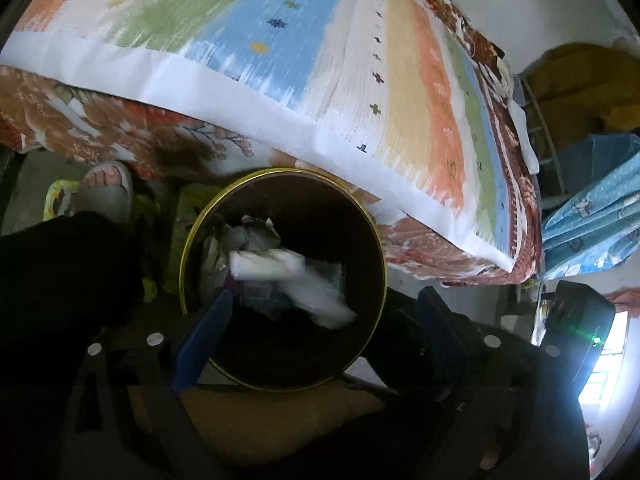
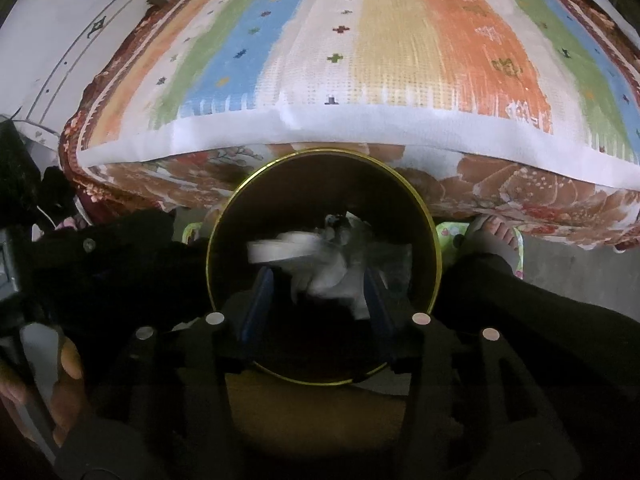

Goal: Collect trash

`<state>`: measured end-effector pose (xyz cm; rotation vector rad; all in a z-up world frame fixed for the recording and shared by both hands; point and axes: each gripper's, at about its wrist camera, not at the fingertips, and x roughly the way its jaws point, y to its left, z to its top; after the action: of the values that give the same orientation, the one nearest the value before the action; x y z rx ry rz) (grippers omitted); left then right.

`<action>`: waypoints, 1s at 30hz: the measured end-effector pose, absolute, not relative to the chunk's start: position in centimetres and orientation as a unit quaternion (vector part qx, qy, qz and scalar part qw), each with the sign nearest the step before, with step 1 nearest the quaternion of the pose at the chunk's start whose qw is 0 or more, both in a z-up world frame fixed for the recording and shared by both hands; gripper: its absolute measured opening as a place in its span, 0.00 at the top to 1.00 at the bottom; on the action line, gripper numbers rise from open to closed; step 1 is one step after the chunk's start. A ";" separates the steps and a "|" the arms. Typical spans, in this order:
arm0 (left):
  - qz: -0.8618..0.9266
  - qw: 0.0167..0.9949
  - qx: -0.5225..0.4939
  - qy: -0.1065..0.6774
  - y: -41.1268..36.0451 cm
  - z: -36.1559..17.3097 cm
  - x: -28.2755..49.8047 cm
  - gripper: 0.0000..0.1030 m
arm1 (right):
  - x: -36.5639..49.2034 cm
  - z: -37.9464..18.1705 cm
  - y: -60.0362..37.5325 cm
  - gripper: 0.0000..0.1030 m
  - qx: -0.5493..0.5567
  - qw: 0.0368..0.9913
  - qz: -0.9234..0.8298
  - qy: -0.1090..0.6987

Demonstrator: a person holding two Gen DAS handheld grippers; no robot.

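A round dark bin with a gold rim [image 1: 182,264] stands on the floor against the bed; it also shows in the right wrist view [image 2: 438,248]. White crumpled trash [image 1: 296,276] lies blurred inside it, seen too in the right wrist view [image 2: 320,264]. My left gripper [image 1: 320,304] is open above the bin's mouth, with nothing between its blue fingers [image 1: 204,332]. My right gripper [image 2: 318,280] is open over the same bin, its fingers [image 2: 260,300] apart on either side of the blurred white trash, not touching it as far as I can tell.
A bed with a striped coverlet [image 1: 280,40] and brown floral blanket [image 2: 520,192] overhangs the bin's far side. The person's sandalled foot [image 1: 106,184] stands beside the bin, also visible in the right wrist view [image 2: 496,236]. A blue cloth [image 1: 592,224] hangs at right.
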<state>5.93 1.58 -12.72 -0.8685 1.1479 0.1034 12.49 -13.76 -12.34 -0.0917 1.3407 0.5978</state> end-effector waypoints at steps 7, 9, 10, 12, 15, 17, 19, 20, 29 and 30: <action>0.049 0.763 -0.370 0.529 1.5 -12.1 6.0 0.11 | 12.2 -11.5 -13.9 0.52 -0.046 0.752 0.276 0.597; 0.050 0.769 -0.355 0.529 1.5 -11.7 6.0 0.11 | 12.2 -11.1 -14.0 0.52 -0.047 0.757 0.277 0.590; 0.051 0.772 -0.350 0.529 1.5 -11.6 6.0 0.11 | 12.1 -10.9 -14.1 0.52 -0.048 0.759 0.278 0.587; 0.054 0.781 -0.330 0.528 1.4 -11.1 5.9 0.11 | 11.9 -10.4 -14.3 0.52 -0.052 0.765 0.280 0.578; 0.056 0.794 -0.303 0.524 1.1 -10.3 5.8 0.11 | 11.5 -9.5 -14.5 0.50 -0.060 0.776 0.283 0.560; 0.056 0.804 -0.280 0.521 0.8 -9.7 5.7 0.10 | 11.2 -8.8 -14.8 0.47 -0.061 0.786 0.284 0.546; 0.058 0.816 -0.256 0.515 0.5 -9.0 5.5 0.09 | 11.0 -7.9 -15.1 0.46 -0.061 0.795 0.285 0.532; 0.061 0.823 -0.244 0.510 0.4 -8.6 5.4 0.08 | 10.9 -7.6 -15.2 0.46 -0.061 0.800 0.285 0.525; 0.062 0.864 -0.170 0.470 -0.9 -6.2 3.9 0.06 | 9.2 -5.0 -16.4 0.30 -0.064 0.824 0.299 0.478; 0.064 0.867 -0.163 0.466 -1.1 -6.1 3.6 0.06 | 9.0 -4.8 -16.6 0.28 -0.065 0.826 0.299 0.473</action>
<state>3.57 -1.13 -6.13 -0.3407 0.9751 0.1333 8.96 -16.56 -4.77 -0.1372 1.0061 0.6361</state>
